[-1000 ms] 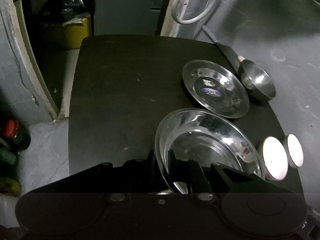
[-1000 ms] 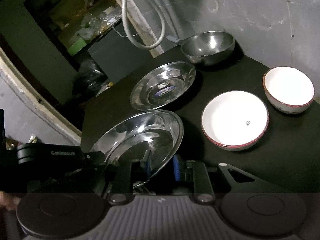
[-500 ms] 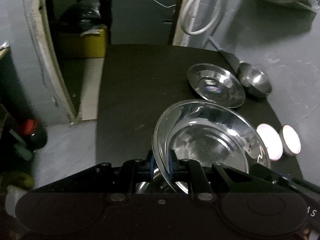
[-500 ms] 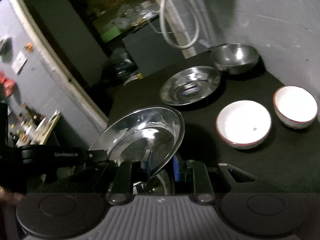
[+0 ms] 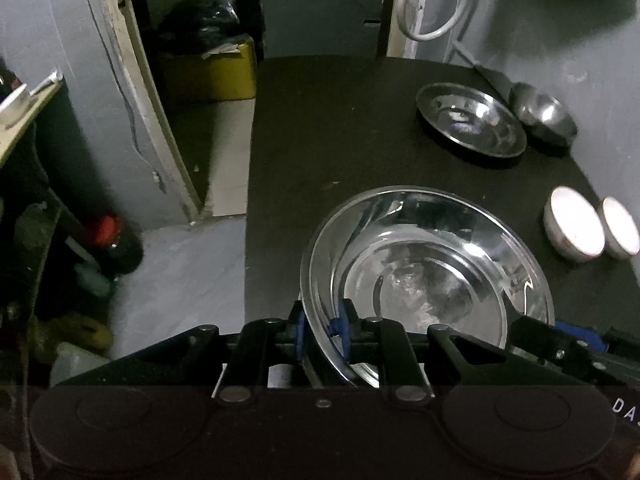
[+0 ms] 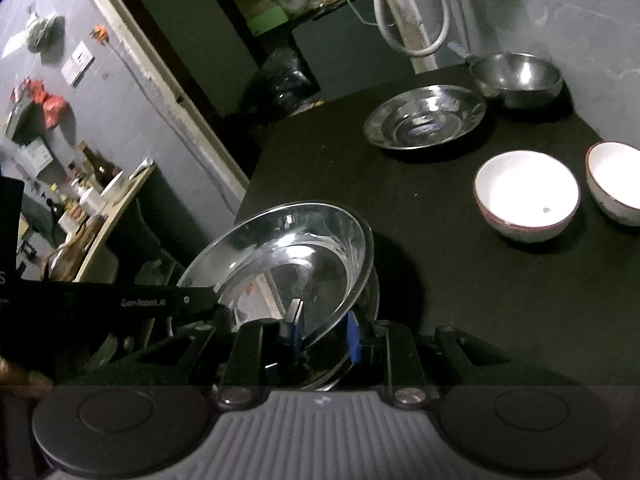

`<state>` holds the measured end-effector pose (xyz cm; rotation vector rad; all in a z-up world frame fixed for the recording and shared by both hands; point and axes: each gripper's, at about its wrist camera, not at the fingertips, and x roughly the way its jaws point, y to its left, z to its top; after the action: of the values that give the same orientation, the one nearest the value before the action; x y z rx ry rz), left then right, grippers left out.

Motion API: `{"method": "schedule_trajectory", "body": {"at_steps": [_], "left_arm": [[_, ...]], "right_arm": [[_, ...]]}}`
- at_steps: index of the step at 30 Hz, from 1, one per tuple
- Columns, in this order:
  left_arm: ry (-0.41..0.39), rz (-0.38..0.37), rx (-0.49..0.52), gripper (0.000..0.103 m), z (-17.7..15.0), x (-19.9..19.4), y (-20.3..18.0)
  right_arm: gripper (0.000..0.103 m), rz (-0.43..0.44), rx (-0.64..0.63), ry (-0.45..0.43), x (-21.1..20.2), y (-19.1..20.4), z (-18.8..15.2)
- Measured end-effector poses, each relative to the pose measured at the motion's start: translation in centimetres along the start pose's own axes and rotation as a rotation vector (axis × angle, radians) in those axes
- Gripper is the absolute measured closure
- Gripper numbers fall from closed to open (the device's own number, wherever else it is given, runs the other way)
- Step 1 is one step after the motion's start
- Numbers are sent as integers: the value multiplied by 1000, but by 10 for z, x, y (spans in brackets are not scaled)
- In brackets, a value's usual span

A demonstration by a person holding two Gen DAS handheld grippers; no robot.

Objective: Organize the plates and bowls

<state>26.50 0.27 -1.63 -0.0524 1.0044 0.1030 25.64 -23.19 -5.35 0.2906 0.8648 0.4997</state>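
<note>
Dark surface point(image 5: 320, 128) ahead: both left gripper point(image 5: 320, 326) and right gripper point(image 6: 325, 330) clamped on large steel plate point(image 5: 428, 276), left jaws just easing; keep level, stack onto smaller steel plate point(image 6: 424, 122) ahead.

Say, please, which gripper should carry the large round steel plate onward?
Right, probably: the right gripper clamps the rim of the large round steel plate; the left gripper's jaws have just been opening around it.

A large steel plate point(image 6: 288, 264) is clamped at its rim by the right gripper point(image 6: 324, 336). Two white bowls point(image 6: 527, 194) are seen on the black table point(image 6: 460, 280).
</note>
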Motion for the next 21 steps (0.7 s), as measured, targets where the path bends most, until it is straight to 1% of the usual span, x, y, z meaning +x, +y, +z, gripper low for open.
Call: {"method": "schedule_trajectory", "body": {"at_steps": [11,21], "left_arm": [[30,52,34,81,-7,6,-13],[49,92,46,78,-11,10,-15]], "right_arm": [[73,-11,-41,59,5,3,-6],[72,-6,-78,70,7,9,-3]]}}
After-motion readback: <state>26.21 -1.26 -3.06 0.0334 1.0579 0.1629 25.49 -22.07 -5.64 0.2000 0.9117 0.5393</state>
